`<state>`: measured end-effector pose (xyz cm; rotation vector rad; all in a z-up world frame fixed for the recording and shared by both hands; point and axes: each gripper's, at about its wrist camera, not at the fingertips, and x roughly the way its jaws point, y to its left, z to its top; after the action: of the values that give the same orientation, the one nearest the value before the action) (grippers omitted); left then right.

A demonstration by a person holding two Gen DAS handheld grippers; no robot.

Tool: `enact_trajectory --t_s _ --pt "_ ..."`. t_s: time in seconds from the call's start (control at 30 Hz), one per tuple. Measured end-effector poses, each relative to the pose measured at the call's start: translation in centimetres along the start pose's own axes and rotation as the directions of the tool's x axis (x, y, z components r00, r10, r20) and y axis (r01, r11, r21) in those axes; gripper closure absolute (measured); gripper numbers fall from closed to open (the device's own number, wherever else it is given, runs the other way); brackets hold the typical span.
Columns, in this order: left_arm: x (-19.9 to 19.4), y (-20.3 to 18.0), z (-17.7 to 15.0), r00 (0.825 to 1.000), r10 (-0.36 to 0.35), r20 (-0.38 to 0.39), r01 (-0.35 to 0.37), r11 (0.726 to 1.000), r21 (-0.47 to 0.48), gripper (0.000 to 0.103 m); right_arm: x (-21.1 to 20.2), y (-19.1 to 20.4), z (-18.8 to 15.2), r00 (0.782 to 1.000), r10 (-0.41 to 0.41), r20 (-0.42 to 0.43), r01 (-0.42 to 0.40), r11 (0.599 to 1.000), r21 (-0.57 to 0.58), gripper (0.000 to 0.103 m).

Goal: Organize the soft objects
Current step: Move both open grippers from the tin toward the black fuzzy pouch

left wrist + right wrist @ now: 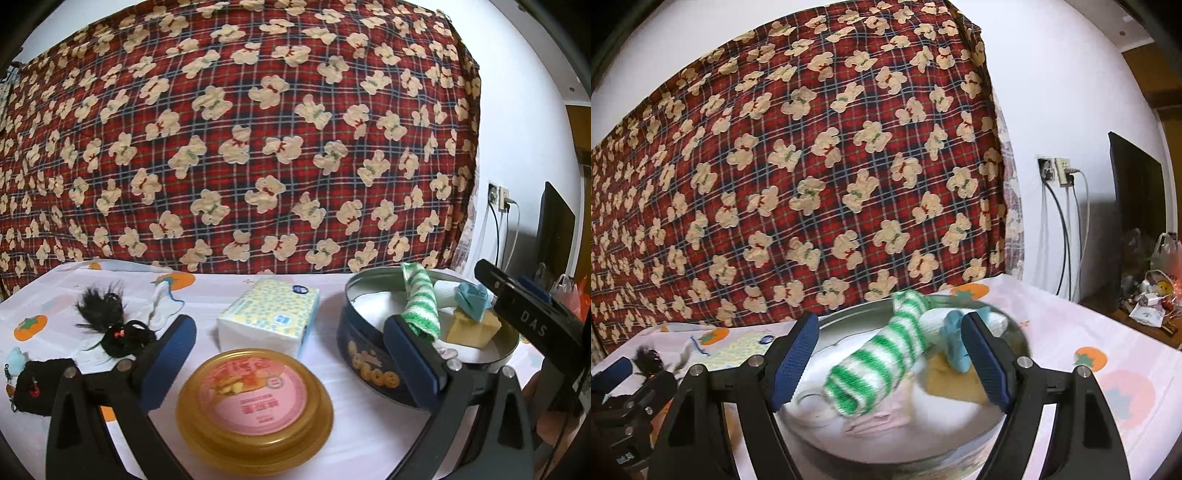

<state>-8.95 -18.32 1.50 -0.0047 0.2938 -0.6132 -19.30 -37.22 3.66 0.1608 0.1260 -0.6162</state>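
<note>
two things front the tin (373, 373): tissue pack (267, 317), gold lid (255, 404).

The round tin (886, 454) is motion-blurred along its near rim and hidden behind the right claw (890, 363).

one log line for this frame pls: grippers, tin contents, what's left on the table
left gripper: open, empty | right gripper: open, at tin | in tin: striped cloth, yellow sponge | outside: tissue pack, black hair ties
</note>
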Motion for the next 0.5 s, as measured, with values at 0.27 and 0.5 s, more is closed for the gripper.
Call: enact_trajectory --t_s 0.27,0.5 --pt "-0.8 2.6 -0.1 1.0 0.027 0.002 -0.027 0.999 -0.032 0.0 -0.9 4.1 -0.8 0.997 0.076 -0.01 -0.077 0.997 -0.024 0.022" --pt "-1.9 6.4 -0.4 0.997 0.082 -0.008 -0.083 0.994 -0.069 0.0 -1.5 7.4 -1.5 0.989 0.146 -0.026 -0.147 0.989 -0.027 0.022"
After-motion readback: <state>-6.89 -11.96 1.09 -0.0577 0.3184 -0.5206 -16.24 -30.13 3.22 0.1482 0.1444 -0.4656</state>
